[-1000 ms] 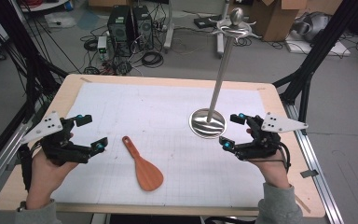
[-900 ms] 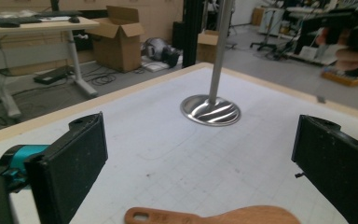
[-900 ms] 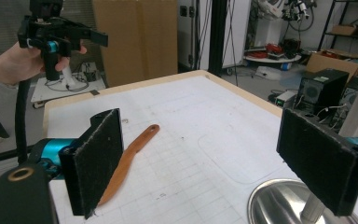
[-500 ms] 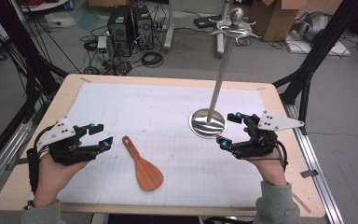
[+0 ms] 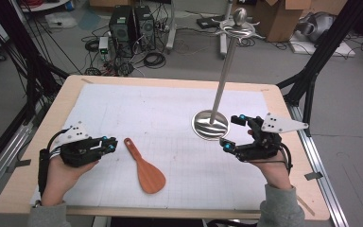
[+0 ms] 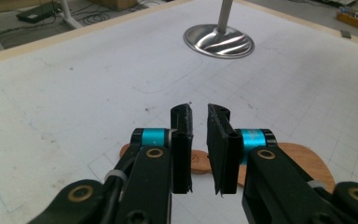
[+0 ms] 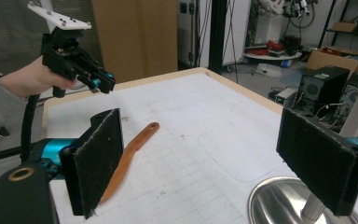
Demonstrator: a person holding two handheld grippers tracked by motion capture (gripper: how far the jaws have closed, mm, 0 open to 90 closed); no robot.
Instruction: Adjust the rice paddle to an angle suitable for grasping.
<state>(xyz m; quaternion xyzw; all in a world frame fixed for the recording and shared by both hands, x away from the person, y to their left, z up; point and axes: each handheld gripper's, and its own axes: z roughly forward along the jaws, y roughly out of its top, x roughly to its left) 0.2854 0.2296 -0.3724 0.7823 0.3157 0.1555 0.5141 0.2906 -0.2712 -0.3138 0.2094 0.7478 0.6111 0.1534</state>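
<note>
The left gripper (image 5: 108,143) sits low over the white sheet (image 5: 170,109) at the near left of the table (image 5: 42,123), its tips just beside the handle end of the wooden spatula (image 5: 144,166). Its jaws have just been closing and now stand nearly together, with a narrow gap between the pads and nothing caught in it; in the left gripper view (image 6: 198,126) the spatula (image 6: 307,161) lies flat on the sheet under and behind the jaws, its handle crossing beneath them and its broad blade out to the right. The spatula rests on the paper with its handle pointing up toward the far left and its blade toward the near edge. The right gripper (image 5: 234,133) is held near the right side of the table with its jaws wide apart and empty (the pads stand well clear of each other in the right gripper view (image 7: 214,163)), close to the round shiny base of the metal stand (image 5: 211,124), whose thin pole rises tilted toward the top of the high view. The person's left hand (image 5: 61,172) and right hand (image 5: 274,170) come in from the near edge.
</note>
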